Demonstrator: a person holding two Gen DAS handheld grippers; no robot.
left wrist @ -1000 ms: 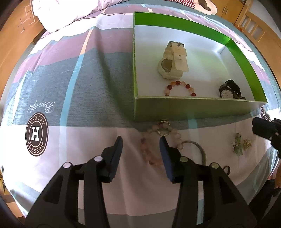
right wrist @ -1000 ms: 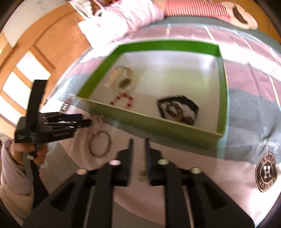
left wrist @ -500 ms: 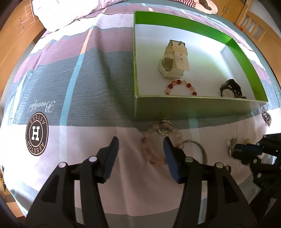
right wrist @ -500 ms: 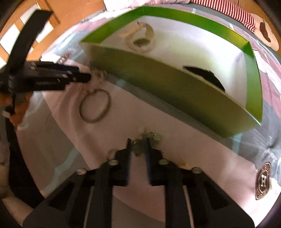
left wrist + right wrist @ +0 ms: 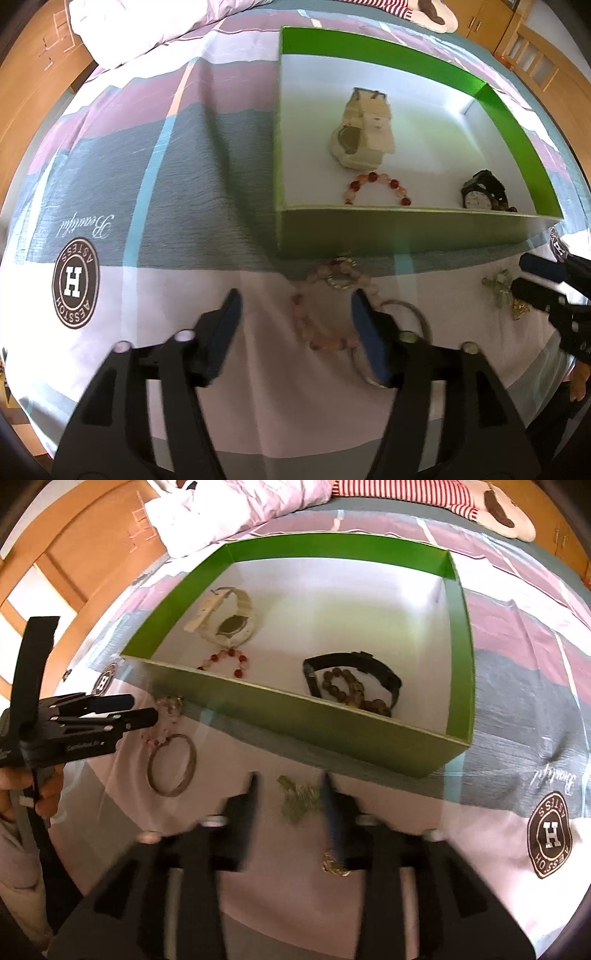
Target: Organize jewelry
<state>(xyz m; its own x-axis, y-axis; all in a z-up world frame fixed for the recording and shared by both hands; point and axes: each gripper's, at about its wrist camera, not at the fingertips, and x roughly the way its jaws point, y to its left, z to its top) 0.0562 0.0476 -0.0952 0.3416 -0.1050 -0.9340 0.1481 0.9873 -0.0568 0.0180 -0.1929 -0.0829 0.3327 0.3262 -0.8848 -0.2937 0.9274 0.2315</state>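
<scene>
A green box [image 5: 406, 232] [image 5: 332, 723] lies on the bed. It holds a cream watch [image 5: 364, 133], a red bead bracelet [image 5: 376, 184], a black watch [image 5: 480, 194] and brown beads [image 5: 351, 694]. My left gripper [image 5: 295, 325] is open, low over a pink bead bracelet [image 5: 317, 321] on the bedspread, with a metal bangle [image 5: 410, 314] [image 5: 171, 764] beside it. My right gripper [image 5: 290, 797] is open around a small green-and-gold jewelry piece [image 5: 299, 799] [image 5: 500, 290]. A gold piece [image 5: 334, 866] lies near its right finger.
The patterned bedspread has round "H" logos [image 5: 75, 282] [image 5: 550, 834]. A white duvet [image 5: 140, 29] and a striped plush toy [image 5: 424, 494] lie at the far side. Wooden furniture [image 5: 74, 565] surrounds the bed.
My right gripper has opened from nearly shut and now straddles the green-and-gold piece. My left gripper has opened wider and stays over the pink bracelet.
</scene>
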